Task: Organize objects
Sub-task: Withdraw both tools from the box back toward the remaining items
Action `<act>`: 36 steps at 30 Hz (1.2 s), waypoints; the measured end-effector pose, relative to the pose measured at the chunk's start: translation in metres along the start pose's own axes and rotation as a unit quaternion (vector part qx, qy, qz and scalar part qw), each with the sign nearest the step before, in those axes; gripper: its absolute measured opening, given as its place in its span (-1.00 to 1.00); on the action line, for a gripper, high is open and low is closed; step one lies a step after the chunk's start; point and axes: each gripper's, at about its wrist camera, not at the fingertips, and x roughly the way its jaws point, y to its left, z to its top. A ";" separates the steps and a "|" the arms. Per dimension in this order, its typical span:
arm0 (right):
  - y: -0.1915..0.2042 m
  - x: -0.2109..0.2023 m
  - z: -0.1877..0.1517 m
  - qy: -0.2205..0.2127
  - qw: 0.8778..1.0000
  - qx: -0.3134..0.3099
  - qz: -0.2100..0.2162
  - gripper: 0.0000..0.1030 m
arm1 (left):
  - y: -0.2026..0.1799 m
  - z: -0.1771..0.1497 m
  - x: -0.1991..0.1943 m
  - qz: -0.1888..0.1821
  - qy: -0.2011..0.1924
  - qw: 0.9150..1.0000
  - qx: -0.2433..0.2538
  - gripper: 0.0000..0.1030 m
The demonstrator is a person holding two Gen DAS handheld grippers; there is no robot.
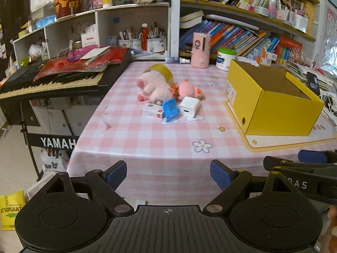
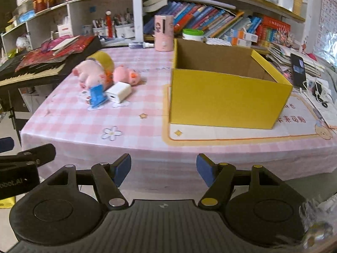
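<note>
On the pink checked tablecloth (image 1: pixel 147 139) lies a small heap: a large pink plush pig (image 1: pixel 152 87) (image 2: pixel 90 72) under a roll of yellow tape (image 1: pixel 162 70) (image 2: pixel 104 60), a smaller pink plush (image 1: pixel 188 90) (image 2: pixel 126 74), a white charger cube (image 1: pixel 189 106) (image 2: pixel 118 92), a blue packet (image 1: pixel 171 109) (image 2: pixel 97 96) and a small white box (image 1: pixel 152 110). An open yellow cardboard box (image 1: pixel 271 99) (image 2: pixel 227 92) stands to their right. My left gripper (image 1: pixel 168 175) and right gripper (image 2: pixel 163 168) hover open and bare at the table's near edge, well short of the heap.
A black keyboard (image 1: pixel 52 82) piled with red papers juts in at the left. Shelves of books, pen cups, a pink cylinder (image 1: pixel 201 49) and a white jar (image 1: pixel 225 59) line the back. Papers, a phone (image 2: pixel 298 71) and cables lie right of the yellow box.
</note>
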 end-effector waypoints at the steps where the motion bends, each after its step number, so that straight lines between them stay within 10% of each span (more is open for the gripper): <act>1: 0.004 -0.002 0.000 -0.002 1.000 -0.002 0.000 0.30 | 0.004 0.000 -0.001 -0.001 -0.001 1.000 -0.003 0.72; 36: 0.066 -0.024 0.009 -0.042 0.999 -0.030 -0.002 0.30 | 0.044 0.004 -0.016 -0.015 -0.037 0.999 -0.003 0.72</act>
